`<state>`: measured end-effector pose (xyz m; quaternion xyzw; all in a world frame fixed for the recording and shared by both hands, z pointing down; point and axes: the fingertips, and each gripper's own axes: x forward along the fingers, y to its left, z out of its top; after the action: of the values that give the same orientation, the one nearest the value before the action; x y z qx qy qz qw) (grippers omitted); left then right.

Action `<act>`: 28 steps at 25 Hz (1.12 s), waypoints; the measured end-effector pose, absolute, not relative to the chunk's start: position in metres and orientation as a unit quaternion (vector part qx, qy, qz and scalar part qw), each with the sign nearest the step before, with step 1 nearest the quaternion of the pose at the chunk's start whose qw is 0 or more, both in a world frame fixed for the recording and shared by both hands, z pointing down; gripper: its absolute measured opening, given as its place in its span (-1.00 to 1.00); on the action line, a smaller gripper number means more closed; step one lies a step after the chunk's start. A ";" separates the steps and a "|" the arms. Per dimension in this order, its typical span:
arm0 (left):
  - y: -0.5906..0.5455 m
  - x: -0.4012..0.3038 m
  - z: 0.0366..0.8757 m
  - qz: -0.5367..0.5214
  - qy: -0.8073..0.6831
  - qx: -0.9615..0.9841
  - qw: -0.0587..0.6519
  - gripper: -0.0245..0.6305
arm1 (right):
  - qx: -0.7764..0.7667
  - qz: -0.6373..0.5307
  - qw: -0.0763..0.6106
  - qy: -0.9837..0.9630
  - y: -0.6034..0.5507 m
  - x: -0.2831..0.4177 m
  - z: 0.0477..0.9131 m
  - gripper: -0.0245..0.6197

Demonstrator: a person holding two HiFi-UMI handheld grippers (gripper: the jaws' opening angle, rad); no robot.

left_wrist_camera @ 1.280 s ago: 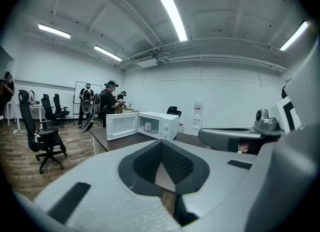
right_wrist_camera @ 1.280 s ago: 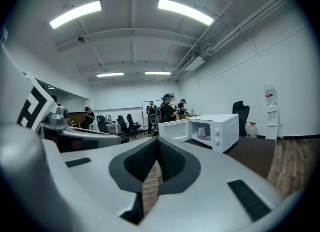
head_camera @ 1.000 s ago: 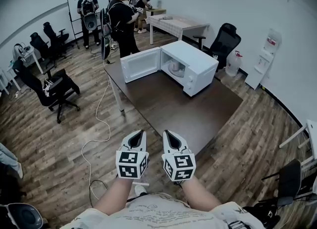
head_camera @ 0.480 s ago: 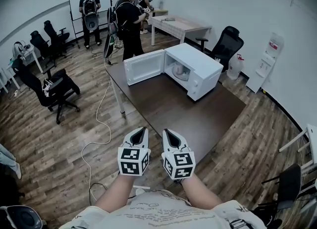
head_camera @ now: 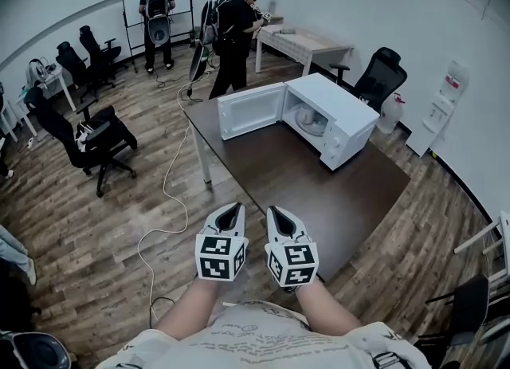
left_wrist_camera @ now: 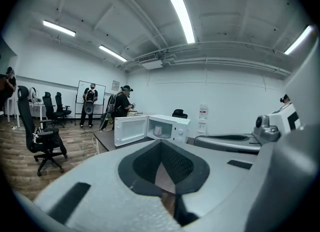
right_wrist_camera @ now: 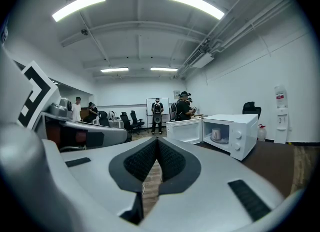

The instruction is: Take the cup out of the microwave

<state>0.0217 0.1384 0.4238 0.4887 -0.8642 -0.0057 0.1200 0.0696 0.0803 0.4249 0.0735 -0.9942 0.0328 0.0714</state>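
Note:
A white microwave [head_camera: 339, 116] stands on a dark brown table [head_camera: 319, 188] with its door [head_camera: 251, 110] swung open to the left. Inside it a pale cup [right_wrist_camera: 216, 135] sits on the turntable, and the left gripper view also shows the cup [left_wrist_camera: 157, 131]. Both grippers hang in front of my body, well short of the table's near corner. My left gripper [head_camera: 230, 212] is shut with nothing in it. My right gripper [head_camera: 276, 214] is beside it, also shut and empty.
Two people stand beyond the table, one [head_camera: 237, 29] close to its far corner. Black office chairs [head_camera: 100, 140] stand at the left and one [head_camera: 382, 76] behind the microwave. A white cable [head_camera: 163, 208] trails over the wood floor. A second table [head_camera: 307, 41] is at the back.
The table and microwave have shifted right and slightly lower in the head view as I move. Both grippers stay shut, side by side, a little further right.

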 end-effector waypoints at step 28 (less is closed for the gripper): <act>0.104 -0.126 0.460 0.024 -0.854 0.501 0.140 -0.88 | 0.098 0.074 0.064 -0.990 0.030 -0.081 0.458 -0.88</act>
<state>-0.1264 0.1041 0.4597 0.5008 -0.8538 0.0237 0.1402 -0.0809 0.0300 0.4577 0.0985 -0.9903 0.0739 0.0638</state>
